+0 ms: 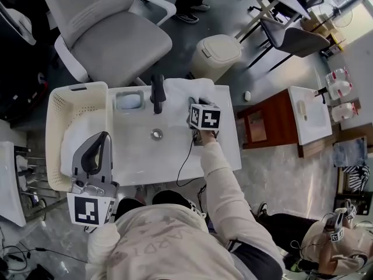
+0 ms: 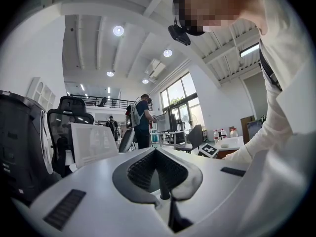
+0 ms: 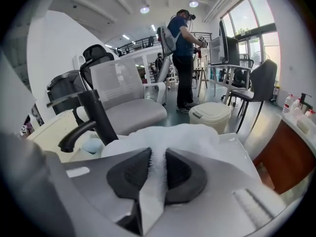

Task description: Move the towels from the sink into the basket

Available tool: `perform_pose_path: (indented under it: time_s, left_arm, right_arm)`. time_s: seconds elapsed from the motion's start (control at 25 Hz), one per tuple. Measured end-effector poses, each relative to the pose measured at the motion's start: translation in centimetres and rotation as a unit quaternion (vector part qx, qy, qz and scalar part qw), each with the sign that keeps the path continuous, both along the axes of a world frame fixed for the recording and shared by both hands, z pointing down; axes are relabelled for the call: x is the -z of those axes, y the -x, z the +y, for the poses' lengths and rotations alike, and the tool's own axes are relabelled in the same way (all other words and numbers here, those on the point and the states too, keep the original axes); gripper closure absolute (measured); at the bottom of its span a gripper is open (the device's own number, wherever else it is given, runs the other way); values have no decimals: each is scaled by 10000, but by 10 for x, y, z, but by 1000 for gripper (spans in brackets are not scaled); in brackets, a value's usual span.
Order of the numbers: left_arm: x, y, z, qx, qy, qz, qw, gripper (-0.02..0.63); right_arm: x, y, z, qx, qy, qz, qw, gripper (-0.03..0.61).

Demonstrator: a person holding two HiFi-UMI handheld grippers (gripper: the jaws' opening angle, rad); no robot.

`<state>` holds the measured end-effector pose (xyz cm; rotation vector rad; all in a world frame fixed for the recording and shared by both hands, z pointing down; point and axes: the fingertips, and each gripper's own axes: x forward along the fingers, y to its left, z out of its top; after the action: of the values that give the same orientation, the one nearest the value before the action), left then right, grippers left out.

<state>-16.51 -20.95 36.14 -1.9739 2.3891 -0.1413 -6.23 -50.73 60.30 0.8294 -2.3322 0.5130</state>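
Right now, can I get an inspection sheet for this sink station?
Surface: white sink counter, drain in the middle.
Job's things: white towel bunched at the back edge; basket at left, white cloth in it.
Clutter: pale blue item beside the faucet.
Grippers: right gripper clamped on the towel; left gripper shut, empty, over the basket.
Cables: black cable across the counter.
Surroundings: office chair, lidded bin.

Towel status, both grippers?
Right gripper shut on white towel. Left gripper shut, empty, over basket. Black faucet stands between towel and basket.
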Motion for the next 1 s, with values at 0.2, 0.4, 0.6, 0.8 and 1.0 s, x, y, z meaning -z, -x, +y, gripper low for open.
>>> perform_pose_path:
  time_s: [0.2, 0.4, 0.6, 0.8, 1.0]
  left_arm:
    - [3, -1, 3, -8, -42, -32, 10000, 609]
    - [9, -3, 7, -37, -94, -89, 9999, 609]
    - [14, -5, 14, -5, -144, -138, 9998, 609]
    - [21, -2, 26, 139, -195, -151, 9996, 609]
    - [24, 5, 38, 328, -243, -121, 9991, 609]
  right_arm:
    - [46, -1, 13, 47, -433, -695, 9966, 506]
    - [84, -13, 29, 60, -822, -1133, 9901, 506]
    - [128, -25, 43, 79, -1126, -1600, 9806, 506]
    - [174, -27, 63, 293, -1519, -1920, 9691, 506]
    - [211, -18, 85, 603, -1827, -2170, 9570, 506]
